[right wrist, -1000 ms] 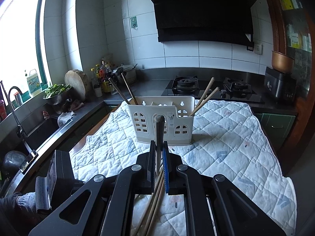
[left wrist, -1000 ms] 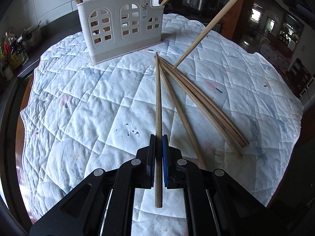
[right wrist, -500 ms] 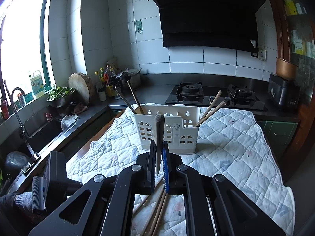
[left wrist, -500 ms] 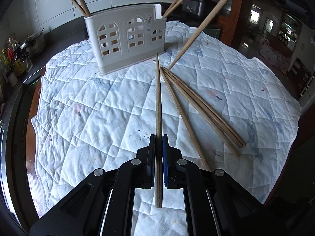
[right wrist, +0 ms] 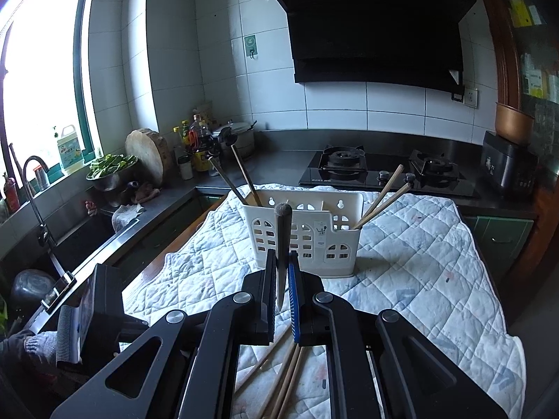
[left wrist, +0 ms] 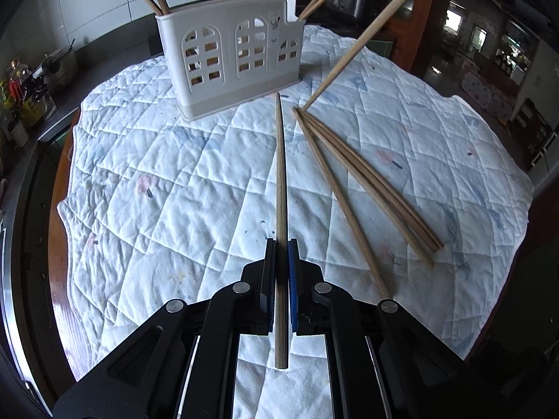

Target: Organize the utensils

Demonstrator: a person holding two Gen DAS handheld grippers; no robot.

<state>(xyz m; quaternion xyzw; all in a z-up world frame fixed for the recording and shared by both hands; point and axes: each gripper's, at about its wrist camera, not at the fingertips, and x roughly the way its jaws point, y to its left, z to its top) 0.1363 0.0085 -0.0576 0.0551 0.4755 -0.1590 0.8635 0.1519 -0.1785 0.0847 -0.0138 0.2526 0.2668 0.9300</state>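
Observation:
My left gripper [left wrist: 281,244] is shut on a wooden chopstick [left wrist: 280,181] whose tip points at the white utensil holder [left wrist: 230,52]. Several loose chopsticks [left wrist: 360,181] lie on the quilted cloth [left wrist: 157,192] to its right. Another chopstick [left wrist: 370,35] slants down from the upper right, its tip just above the cloth. In the right wrist view my right gripper [right wrist: 281,256] is shut on that chopstick [right wrist: 282,241], which stands upright before the holder [right wrist: 304,234]. Chopsticks stick out of both end compartments of the holder.
A gas hob [right wrist: 384,171] and a dark counter lie behind the cloth. A sink with a tap [right wrist: 35,188] is at the left. A rice cooker [right wrist: 506,171] stands at the right. The other gripper [right wrist: 94,314] and a gloved hand show at lower left.
The holder sits lower and nearer in both views, as both grippers have risen slightly with their chopsticks. The grips are unchanged.

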